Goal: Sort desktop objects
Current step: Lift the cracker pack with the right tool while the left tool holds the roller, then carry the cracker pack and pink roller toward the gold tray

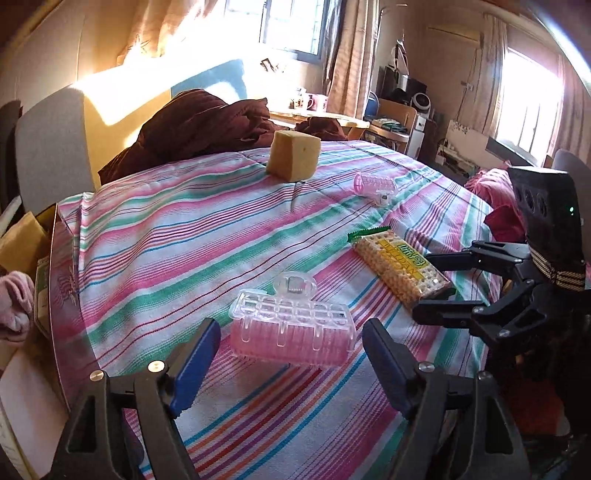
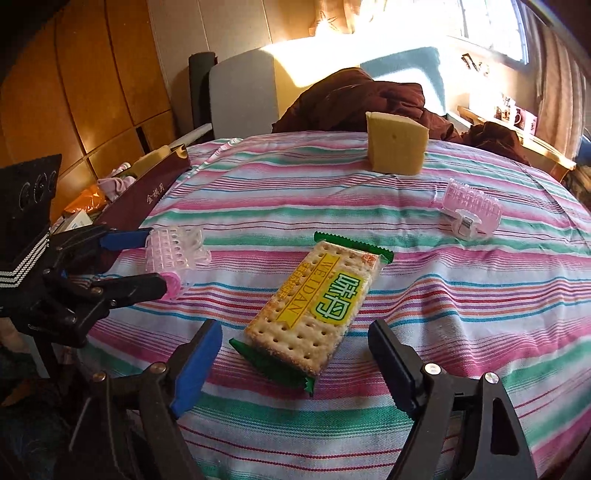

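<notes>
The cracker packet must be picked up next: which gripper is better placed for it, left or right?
Right. The right gripper is open with the cracker packet lying between its fingers. The left gripper is open around the near hair roller instead.

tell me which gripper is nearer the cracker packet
Right. The right gripper is open with the cracker packet at its fingertips; the left gripper is off to the side, around the pink hair roller.

A striped cloth (image 1: pixel 155 258) covers the table. Behind it, a dark red blanket (image 1: pixel 207 125) lies in a heap. Mugs (image 1: pixel 312 101) stand on a wooden shelf under the window (image 1: pixel 291 22). A maroon box (image 2: pixel 147 199) sits beside the table.
</notes>
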{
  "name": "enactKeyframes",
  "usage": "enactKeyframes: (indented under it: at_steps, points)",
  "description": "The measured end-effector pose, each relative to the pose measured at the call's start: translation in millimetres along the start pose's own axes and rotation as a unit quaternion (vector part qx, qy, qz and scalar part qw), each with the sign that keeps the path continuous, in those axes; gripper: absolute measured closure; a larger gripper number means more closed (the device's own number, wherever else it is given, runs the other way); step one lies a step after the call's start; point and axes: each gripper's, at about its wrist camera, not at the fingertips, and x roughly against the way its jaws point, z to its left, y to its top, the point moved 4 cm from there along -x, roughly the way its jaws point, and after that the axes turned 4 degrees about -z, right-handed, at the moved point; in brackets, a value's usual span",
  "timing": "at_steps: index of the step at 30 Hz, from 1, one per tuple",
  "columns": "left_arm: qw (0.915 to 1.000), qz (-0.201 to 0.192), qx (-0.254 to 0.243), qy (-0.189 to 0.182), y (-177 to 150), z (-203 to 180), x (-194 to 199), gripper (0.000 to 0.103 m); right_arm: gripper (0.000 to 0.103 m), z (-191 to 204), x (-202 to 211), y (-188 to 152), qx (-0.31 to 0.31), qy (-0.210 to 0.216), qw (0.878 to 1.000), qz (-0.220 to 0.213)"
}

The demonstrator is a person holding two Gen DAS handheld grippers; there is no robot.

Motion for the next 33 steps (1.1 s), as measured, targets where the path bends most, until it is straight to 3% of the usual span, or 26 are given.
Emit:
enactKeyframes:
  at_steps: [9,15,17,19,27,30,33]
  points:
    - [0.9995,0.012,-0.030,0.001,9,-6,-19,0.022,0.020,1,4,9,-0.017,-0.051,0.998,-0.017]
    - [0.9989,0.023,-0.027,0.031,4,-7,-28,0.023,0.021,9,-8,16,-0.016,-0.100,0.995,-0.005]
    - [0.9989,0.026,-0.011,0.037,3,-3,-30,0.024,0.025,10,-14,15,-0.007,-0.128,0.992,0.005]
    - [0.9988,0.026,0.006,0.042,3,2,-30,0.025,0.037,11,-17,13,0.000,-0.139,0.990,0.014]
    - [0.9982,0.022,0.017,0.054,2,3,-30,0.025,0.052,6,-15,7,-0.016,-0.123,0.992,0.022]
    - [0.9972,0.008,0.022,0.071,-1,2,-25,0.034,0.053,6,-14,5,-0.012,-0.116,0.993,0.019]
    - [0.9970,-0.005,0.021,0.074,-3,-3,-19,0.034,0.054,6,-14,6,-0.013,-0.113,0.993,0.018]
